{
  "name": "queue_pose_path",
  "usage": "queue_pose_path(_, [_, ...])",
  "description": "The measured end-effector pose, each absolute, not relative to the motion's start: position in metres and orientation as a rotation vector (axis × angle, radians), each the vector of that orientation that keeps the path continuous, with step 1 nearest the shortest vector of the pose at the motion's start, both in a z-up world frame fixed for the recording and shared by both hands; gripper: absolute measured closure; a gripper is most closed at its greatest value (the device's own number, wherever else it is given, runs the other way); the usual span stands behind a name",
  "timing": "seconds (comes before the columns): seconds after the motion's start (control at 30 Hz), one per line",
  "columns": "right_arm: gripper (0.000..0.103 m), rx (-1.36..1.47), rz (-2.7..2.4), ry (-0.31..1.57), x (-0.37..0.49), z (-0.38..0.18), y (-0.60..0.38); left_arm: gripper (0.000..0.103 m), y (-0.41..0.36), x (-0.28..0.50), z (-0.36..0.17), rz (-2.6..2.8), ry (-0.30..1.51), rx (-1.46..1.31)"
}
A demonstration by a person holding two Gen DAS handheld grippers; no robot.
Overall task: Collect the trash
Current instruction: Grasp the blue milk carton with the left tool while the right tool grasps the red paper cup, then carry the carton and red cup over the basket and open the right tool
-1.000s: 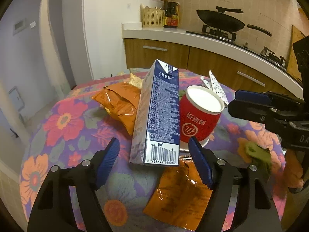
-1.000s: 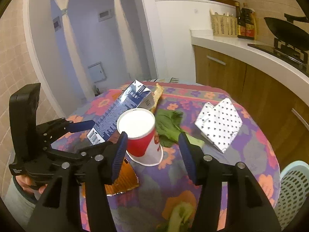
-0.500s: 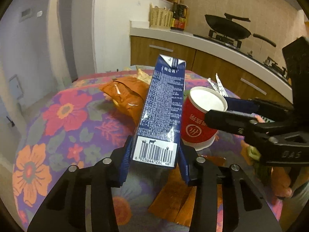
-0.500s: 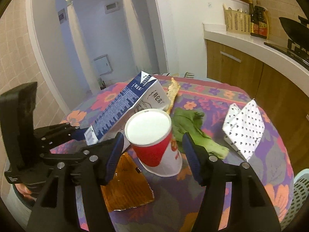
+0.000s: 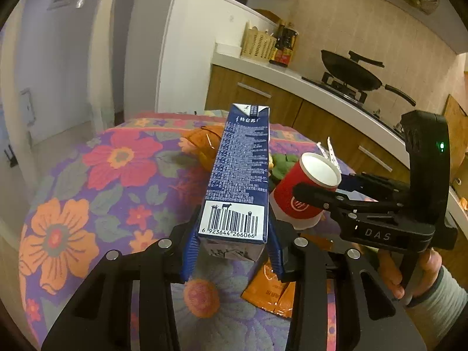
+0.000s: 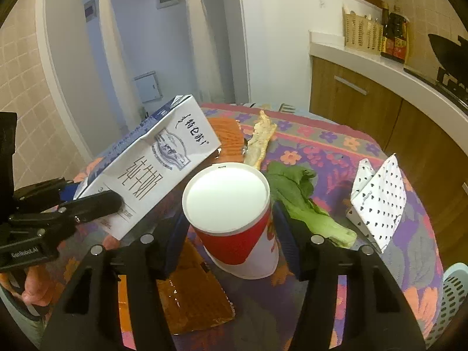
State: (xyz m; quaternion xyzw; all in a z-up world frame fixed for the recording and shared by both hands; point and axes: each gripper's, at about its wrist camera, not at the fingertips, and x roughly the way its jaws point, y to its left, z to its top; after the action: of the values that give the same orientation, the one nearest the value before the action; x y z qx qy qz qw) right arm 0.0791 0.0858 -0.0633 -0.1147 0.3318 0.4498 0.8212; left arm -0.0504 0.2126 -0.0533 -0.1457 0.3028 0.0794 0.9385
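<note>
My left gripper is shut on a blue and white milk carton and holds it tilted above the flowered tablecloth. The carton also shows in the right wrist view. My right gripper is shut on a red paper cup with a white rim. The cup looks tilted and just off the cloth. It also shows in the left wrist view, with the right gripper around it.
An orange snack wrapper lies flat under the cup. Green leaves, a polka-dot white paper box and a peel strip lie on the table. A pale blue basket stands at the right edge. Kitchen counter behind.
My left gripper closed on the milk carton and lifted it. My right gripper closed on the red cup and tilted it up from the cloth.
</note>
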Motion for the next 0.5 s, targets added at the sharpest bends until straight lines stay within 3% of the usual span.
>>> queue_pose_path(0.5, [0.051,-0.135,0.942,0.579,0.052,-0.010,0.013,0.066,0.185,-0.068,-0.010,0.111,0.539,-0.259])
